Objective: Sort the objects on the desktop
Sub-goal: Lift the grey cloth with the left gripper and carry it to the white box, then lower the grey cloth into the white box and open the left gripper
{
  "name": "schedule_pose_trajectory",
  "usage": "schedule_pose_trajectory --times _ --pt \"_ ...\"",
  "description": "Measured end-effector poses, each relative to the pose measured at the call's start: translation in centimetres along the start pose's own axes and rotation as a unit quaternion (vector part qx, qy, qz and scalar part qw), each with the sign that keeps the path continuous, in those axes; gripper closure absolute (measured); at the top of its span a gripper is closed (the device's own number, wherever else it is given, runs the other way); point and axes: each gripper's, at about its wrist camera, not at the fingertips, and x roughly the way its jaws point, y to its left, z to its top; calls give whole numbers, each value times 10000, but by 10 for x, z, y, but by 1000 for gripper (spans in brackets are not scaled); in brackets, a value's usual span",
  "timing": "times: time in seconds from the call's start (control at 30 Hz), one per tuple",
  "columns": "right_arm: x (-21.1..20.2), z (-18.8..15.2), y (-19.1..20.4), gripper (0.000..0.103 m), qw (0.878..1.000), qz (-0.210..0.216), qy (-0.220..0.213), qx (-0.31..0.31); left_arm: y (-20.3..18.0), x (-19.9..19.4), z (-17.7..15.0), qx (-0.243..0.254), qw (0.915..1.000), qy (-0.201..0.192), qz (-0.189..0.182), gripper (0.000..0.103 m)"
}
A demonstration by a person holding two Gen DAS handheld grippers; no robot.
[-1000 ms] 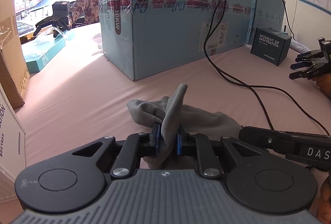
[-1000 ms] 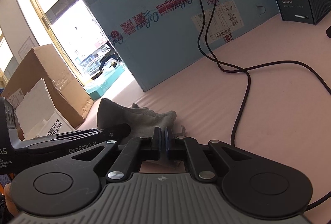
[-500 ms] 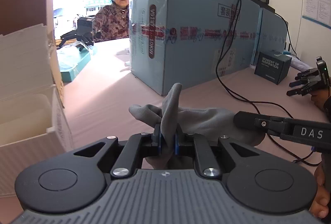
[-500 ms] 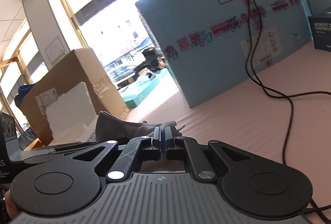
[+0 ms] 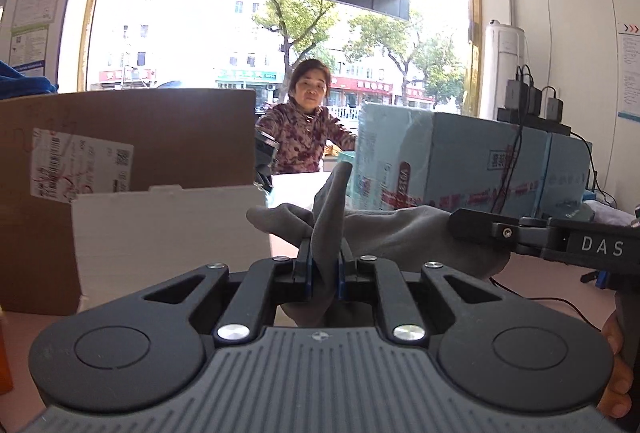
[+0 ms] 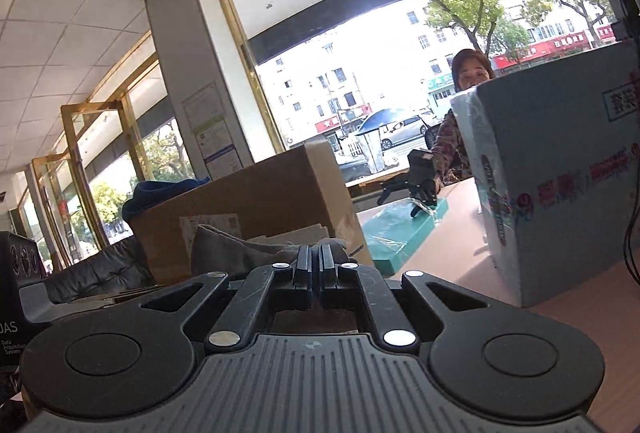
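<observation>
Cloth (image 5: 384,229) lifted higher, btwn hand-held grippers

"DAS" on right gripper (image 5: 560,241)

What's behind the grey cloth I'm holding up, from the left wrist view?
Behind the grey cloth sit a white foam panel, a brown cardboard box, a light blue carton and a seated person. The cloth hides the table directly behind it.
</observation>
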Motion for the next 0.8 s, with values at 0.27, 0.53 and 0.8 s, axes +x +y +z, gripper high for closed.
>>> schedule_pose_trajectory --times 0.27,0.53,0.8 --pt "54 -7 42 100 9983 240 388 -352 61 1 1 -322 9984 54 459 93" --pt "104 -33 52 100 9944 32 945 -479 95 36 -24 -519 9945 667 614 93" --pt "137 -51 36 100 9867 -309 1571 -273 117 71 -46 -884 9847 1451 382 93"
